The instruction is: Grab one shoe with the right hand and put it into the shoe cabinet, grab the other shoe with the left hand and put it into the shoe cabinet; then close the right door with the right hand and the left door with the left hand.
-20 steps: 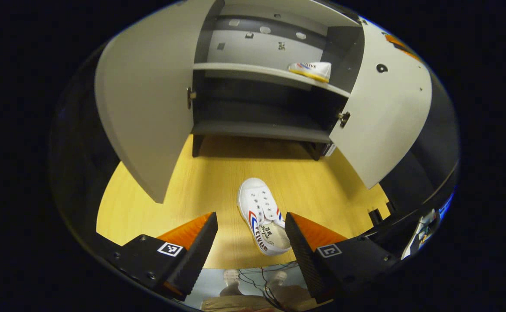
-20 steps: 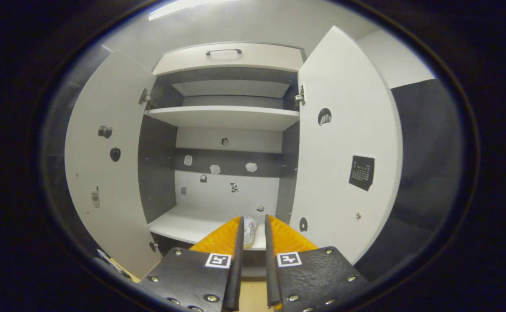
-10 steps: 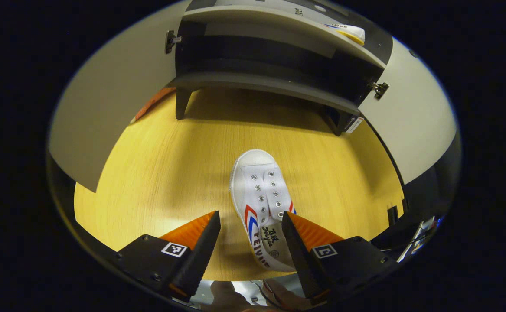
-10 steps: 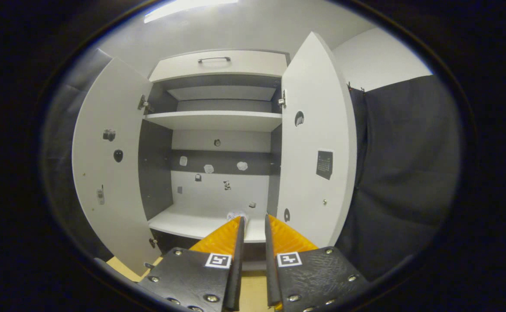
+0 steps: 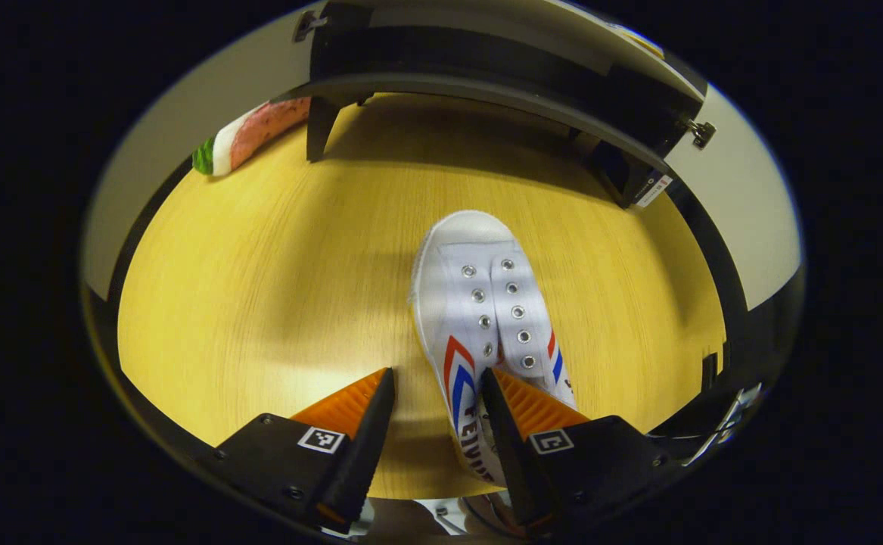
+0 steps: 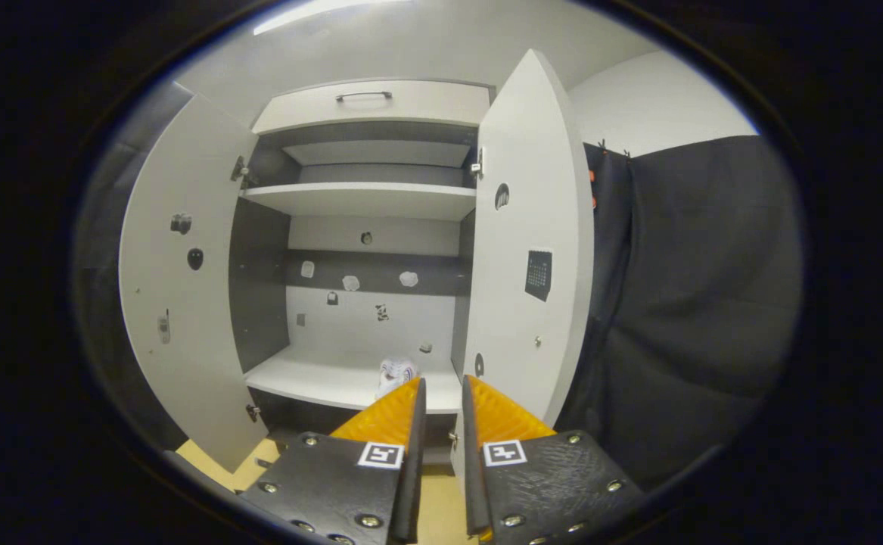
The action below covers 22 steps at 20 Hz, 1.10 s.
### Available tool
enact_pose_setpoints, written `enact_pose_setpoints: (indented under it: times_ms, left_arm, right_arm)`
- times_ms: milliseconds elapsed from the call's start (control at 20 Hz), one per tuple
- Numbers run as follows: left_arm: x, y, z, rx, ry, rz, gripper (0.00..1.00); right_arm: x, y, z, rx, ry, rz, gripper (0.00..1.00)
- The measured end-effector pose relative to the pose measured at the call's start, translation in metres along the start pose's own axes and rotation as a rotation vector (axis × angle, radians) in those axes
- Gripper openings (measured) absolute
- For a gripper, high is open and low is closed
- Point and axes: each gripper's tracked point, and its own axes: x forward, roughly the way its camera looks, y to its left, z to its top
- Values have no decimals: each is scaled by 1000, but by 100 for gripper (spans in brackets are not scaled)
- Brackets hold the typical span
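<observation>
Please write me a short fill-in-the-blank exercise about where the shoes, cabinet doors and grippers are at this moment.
1. The white shoe in front of the left gripper lies on the wooden ____.
2. The other shoe sits on a ____ inside the shoe cabinet.
3. Both cabinet doors stand ____.
4. The right gripper holds ____ between its fingers.

Missing words: floor; shelf; open; nothing

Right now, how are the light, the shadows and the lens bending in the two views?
Left gripper view: warm yellow light on the wooden floor, a soft shadow under the cabinet, and the shoe sharp between the left gripper; straight edges bow strongly. Right gripper view: cooler, even light, a bright ceiling lamp glaring at the top, the doors curved by the fisheye, the right gripper sharp.
</observation>
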Motion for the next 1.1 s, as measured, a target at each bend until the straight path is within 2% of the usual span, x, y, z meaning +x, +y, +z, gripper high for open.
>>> enact_pose_setpoints:
  times_ms: [150, 250, 300, 350, 550, 650, 700, 750, 900, 1100]
  left_arm:
    - [1, -6, 0, -47, -2, -31, 69]
    - [2, -12, 0, -58, 10, -53, 56]
    - [3, -14, 1, -62, 12, -45, 44]
    - [3, -13, 0, -58, 20, -40, 36]
    - [2, -12, 2, -104, 49, -25, 27]
    - [2, -10, 2, -122, 48, -20, 16]
    - [-1, -10, 4, -120, 45, -24, 5]
    - [-2, -10, 6, -104, 40, -27, 2]
    - [-9, -5, 15, -19, 22, -6, 1]
    - [-37, -3, 50, 2, -52, -69, 1]
  right_arm:
    - [0, 0, 1, -17, -6, 3, 24]
    - [0, 2, -1, -14, -3, 7, 24]
    - [0, 2, -2, -11, 0, 8, 24]
    - [1, 2, -3, -10, 1, 7, 24]
    - [-1, 0, -6, -10, 8, 2, 24]
    - [-3, -1, -7, -15, 7, -1, 24]
    - [-3, -1, -8, -16, 7, -2, 24]
    - [-3, -1, -8, -15, 8, -1, 24]
    - [-5, 0, -11, -14, 11, 0, 24]
    - [-6, 2, -15, -3, 18, 8, 24]
